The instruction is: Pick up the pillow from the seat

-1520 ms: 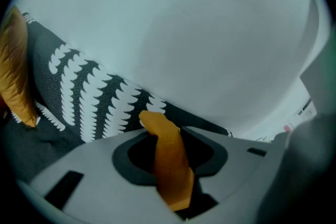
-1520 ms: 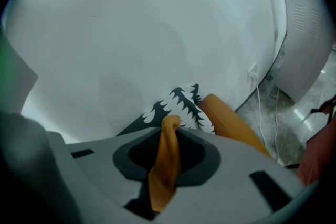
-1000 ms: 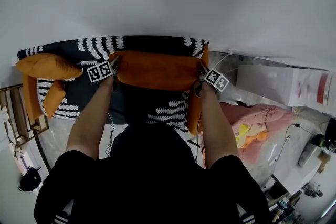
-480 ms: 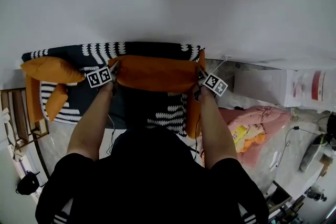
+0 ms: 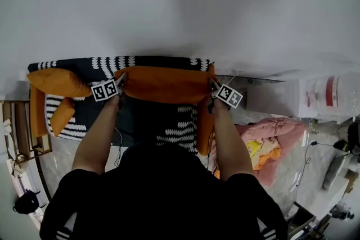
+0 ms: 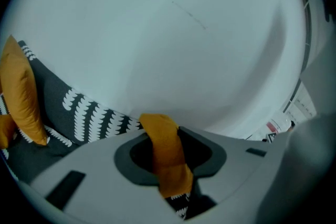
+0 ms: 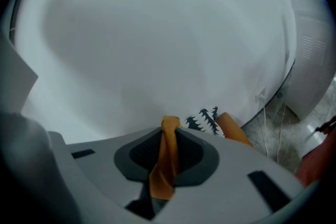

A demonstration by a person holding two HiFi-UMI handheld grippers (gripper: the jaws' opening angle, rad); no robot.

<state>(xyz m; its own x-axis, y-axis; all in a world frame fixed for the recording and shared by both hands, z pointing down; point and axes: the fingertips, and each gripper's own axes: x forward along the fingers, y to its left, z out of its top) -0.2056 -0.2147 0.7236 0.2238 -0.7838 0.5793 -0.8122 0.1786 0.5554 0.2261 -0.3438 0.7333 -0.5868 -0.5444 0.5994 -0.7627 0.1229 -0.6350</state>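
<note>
L claw (image 5: 120, 81) + R claw (image 5: 213, 85) each clenched on a pillow (image 5: 163, 84) corner. Pillow's come up off seat (image 5: 183, 123) since a sec ago; pickup looks nearly done.

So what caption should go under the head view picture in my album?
Left tool and right tool pinch the ends of an orange pillow over a black-and-white seat.

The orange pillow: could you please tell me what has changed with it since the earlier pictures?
The pillow has risen slightly against the backrest of the sofa, lifted by the left gripper and right gripper. Both stay shut on its ends. The other orange cushion has not moved.
</note>
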